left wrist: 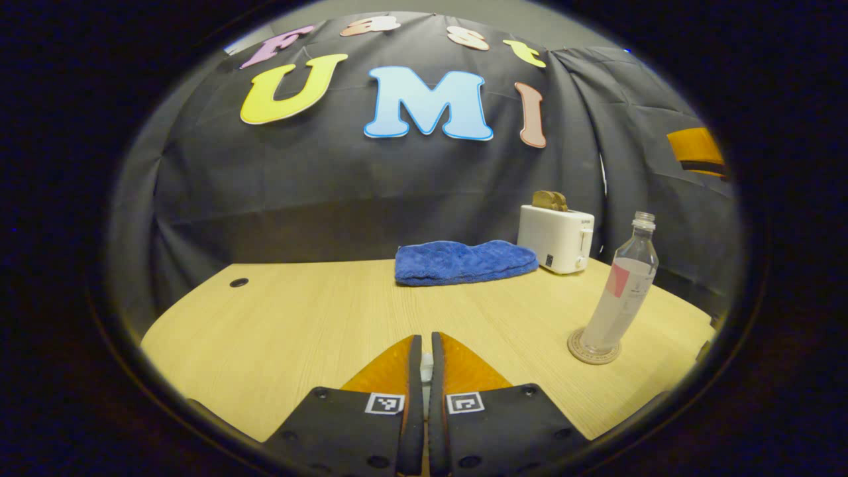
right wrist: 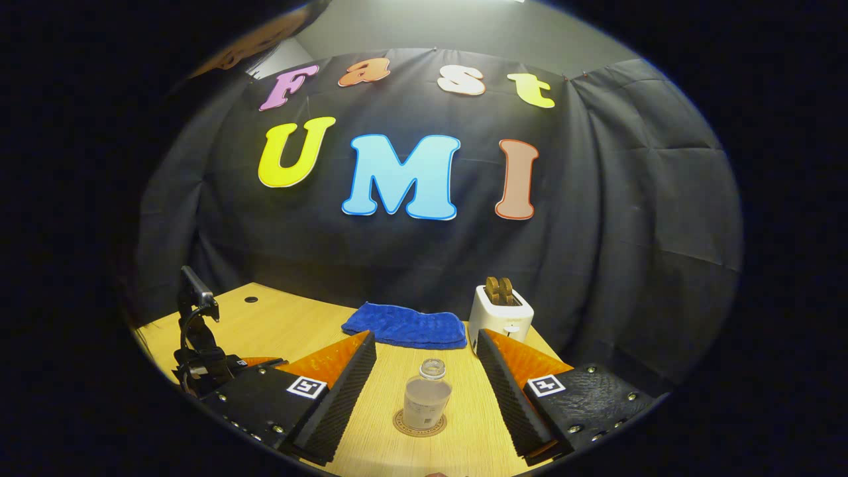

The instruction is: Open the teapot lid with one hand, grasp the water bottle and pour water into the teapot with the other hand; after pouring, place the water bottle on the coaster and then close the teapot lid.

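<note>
On the round coaster [right wrist: 419, 424] stands the water bottle [right wrist: 427, 395], upright and without a cap, with clear water inside. Seen from the right gripper view, the bottle is between the two fingers of the right gripper [right wrist: 426, 361] but farther forward from the camera, and it touches neither of them — the fingers are spread wide, one on each side, with bare table [right wrist: 371, 424] between each finger and the bottle. Behind the bottle, near the black cloth wall, lies a folded blue towel [right wrist: 405, 326], and just beside the towel, to its right, is a white toaster [right wrist: 500, 317] with two slices of bread in its slots. To the left of the bottle, at the table's edge, a dark device on a stand [right wrist: 197, 331] is visible; what it is I cannot tell.

From the left gripper view, the bottle [left wrist: 623, 291] on its coaster [left wrist: 594, 347] is well to the right of the left gripper [left wrist: 426, 358]. The fingers of this gripper are almost together, and a small pale thing shows in the narrow gap between them — I cannot tell what it is.
</note>
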A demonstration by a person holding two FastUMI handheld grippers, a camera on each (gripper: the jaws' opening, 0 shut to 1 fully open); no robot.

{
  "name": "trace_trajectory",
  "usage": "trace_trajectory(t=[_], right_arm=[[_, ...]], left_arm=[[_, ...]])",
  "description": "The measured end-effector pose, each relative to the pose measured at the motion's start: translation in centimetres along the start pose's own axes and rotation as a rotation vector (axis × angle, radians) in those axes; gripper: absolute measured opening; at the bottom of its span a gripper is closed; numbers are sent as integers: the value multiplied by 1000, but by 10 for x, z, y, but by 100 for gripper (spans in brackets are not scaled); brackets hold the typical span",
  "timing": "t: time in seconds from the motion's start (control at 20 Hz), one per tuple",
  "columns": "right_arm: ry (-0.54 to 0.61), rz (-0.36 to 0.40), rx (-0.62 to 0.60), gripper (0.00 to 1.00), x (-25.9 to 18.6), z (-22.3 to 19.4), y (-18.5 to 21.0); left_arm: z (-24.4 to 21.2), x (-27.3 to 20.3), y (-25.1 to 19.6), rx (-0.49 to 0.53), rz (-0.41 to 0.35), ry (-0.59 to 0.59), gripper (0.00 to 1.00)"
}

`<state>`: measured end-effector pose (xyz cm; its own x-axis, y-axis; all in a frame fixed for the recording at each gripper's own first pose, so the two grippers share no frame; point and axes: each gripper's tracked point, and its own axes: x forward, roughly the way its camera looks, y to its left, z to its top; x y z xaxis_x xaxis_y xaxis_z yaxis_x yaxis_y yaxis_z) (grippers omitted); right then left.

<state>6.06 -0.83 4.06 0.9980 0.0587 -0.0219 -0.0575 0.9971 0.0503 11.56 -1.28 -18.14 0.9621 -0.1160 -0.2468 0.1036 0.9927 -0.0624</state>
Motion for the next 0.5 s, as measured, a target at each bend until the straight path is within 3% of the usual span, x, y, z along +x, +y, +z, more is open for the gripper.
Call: trace_trajectory(t=[0.35, 0.45, 0.5], right_arm=[[0, -29, -15, 95, -5, 3, -3], [-12, -28, -19, 95, -5, 8, 1], [-25, -25, -15, 95, -4, 12, 3]], left_arm=[[2, 0, 2, 24, -6, -28, 16], [1, -1, 11, 45, 7, -15, 33], [1, -4, 12, 31, -4, -6, 57]])
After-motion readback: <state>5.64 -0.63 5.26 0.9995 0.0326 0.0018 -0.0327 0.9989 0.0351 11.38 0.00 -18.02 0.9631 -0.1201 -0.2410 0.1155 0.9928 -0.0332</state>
